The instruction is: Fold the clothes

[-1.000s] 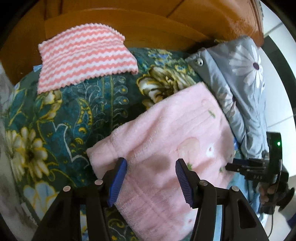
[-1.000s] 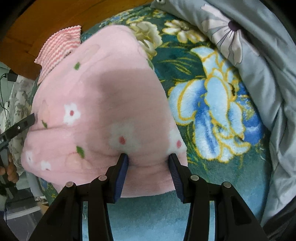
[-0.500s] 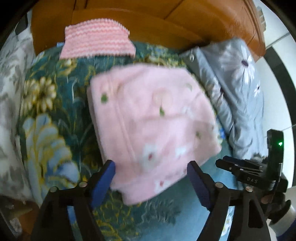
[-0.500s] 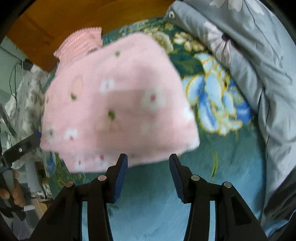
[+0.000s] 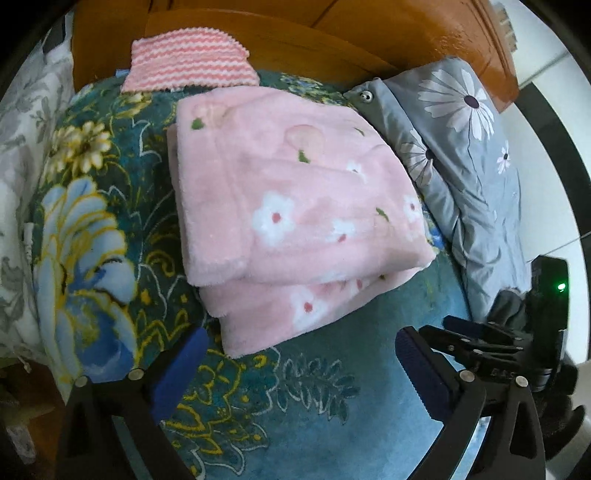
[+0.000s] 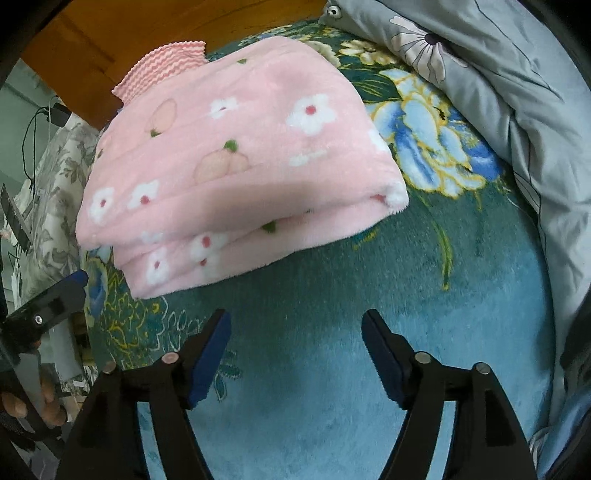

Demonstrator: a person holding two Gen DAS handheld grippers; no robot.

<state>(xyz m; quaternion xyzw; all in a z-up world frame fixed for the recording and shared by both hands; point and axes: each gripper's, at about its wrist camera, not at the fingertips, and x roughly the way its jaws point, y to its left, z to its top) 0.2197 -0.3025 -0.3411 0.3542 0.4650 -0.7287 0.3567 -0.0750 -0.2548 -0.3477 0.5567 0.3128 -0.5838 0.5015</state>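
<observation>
A second ago both tools had blue pads set into the near edge of the pink fleece garment (image 5: 295,206); now neither touches it. The left hand-held gripper (image 5: 295,373) has drawn back toward the near side, and its jaws are opening wide with only teal blanket between them. The right hand-held gripper (image 6: 295,354) has pulled away likewise — its jaws are opening too, nothing between the pads, the garment's front edge lying clear ahead of them.

The garment itself has changed shape: where it lay as one spread layer under the pads, it now rests folded in a thick stack, the upper layer set slightly back from the lower so that two soft edges show at the near side. It lies on the floral blanket (image 5: 314,413) that covers the bed, roughly in the middle of it.

Around it: a pink-and-white zigzag cloth (image 5: 192,64) lies at the far edge, its near hem just touching or slightly under the garment's far end, against the wooden headboard (image 5: 406,33). A grey daisy-print quilt (image 5: 472,155) is bunched along the right side, just beside the fold. A pale leaf-print fabric (image 5: 18,147) lines the left side.

In the right wrist view, fingers (image 6: 22,406) wrapped round the left tool's handle show at the lower left — nothing stands between either tool and the garment.
</observation>
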